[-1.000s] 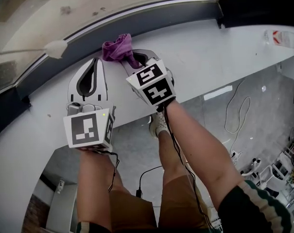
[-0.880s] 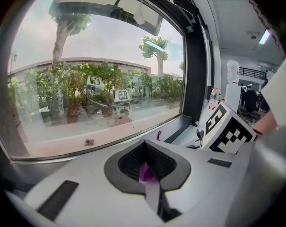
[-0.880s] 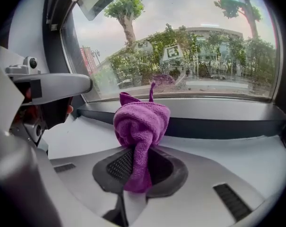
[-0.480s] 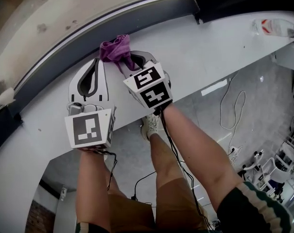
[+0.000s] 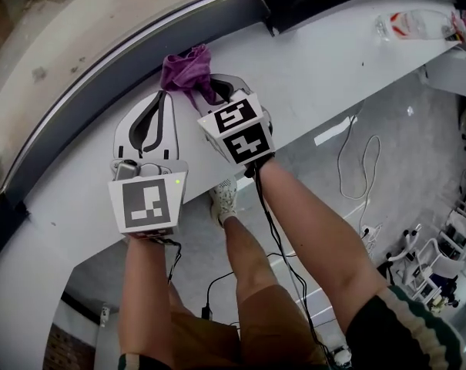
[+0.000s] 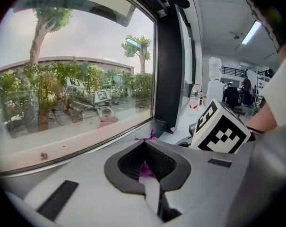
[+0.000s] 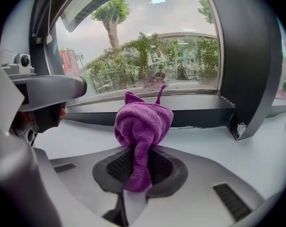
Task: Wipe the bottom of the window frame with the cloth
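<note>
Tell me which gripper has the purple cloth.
The right gripper: its jaws pinch the purple cloth. The left gripper beside it is shut on nothing.

right claw [image 5: 214, 92] clamps purple cloth [image 5: 186, 68] by window frame [image 5: 217, 28] | left claw [image 5: 160, 97] alongside, over white sill [image 5: 317, 60]

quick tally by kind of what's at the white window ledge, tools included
purple cloth: 1
tools: 2 (left tool, right tool)
plastic bottle: 1
total: 4
</note>
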### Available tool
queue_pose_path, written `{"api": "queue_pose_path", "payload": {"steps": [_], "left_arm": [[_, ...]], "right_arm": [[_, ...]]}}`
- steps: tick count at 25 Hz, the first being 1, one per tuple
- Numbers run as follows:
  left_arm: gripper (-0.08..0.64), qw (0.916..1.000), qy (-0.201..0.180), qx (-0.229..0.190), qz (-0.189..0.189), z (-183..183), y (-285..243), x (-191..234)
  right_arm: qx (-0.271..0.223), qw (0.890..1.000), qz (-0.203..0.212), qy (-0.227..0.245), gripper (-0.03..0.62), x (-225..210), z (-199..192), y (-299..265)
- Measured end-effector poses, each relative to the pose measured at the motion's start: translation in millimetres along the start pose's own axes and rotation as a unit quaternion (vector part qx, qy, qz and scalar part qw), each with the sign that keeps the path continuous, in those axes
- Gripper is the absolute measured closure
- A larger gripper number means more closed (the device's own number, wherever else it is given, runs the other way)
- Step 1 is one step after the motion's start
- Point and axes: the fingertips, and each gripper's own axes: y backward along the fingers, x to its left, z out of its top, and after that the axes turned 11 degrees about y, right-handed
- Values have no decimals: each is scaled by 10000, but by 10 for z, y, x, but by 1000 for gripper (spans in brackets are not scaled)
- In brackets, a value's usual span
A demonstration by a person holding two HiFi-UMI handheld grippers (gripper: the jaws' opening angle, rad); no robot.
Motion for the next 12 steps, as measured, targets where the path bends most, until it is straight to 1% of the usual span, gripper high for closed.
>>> {"api": "queue_pose_path", "payload": {"steps": [3,5,8,12], "left_arm": [[551,9999,15,17,-113,-54,-127,-164],[551,9999,44,49,-151,-47,-211,-256],[551,9997,59,121,-188,-27,-317,-362],[551,9997,42,166,-185,-54,-493,-455]], "right_arm": [[36,9999,-103,-37,526,-230,-62,79],[93,9999,-87,-45,526,-354,-117,115],[198,9998,-60,39,526,-474,-182,185],[225,9994,-217,132,526,-734,-237,248]]}}
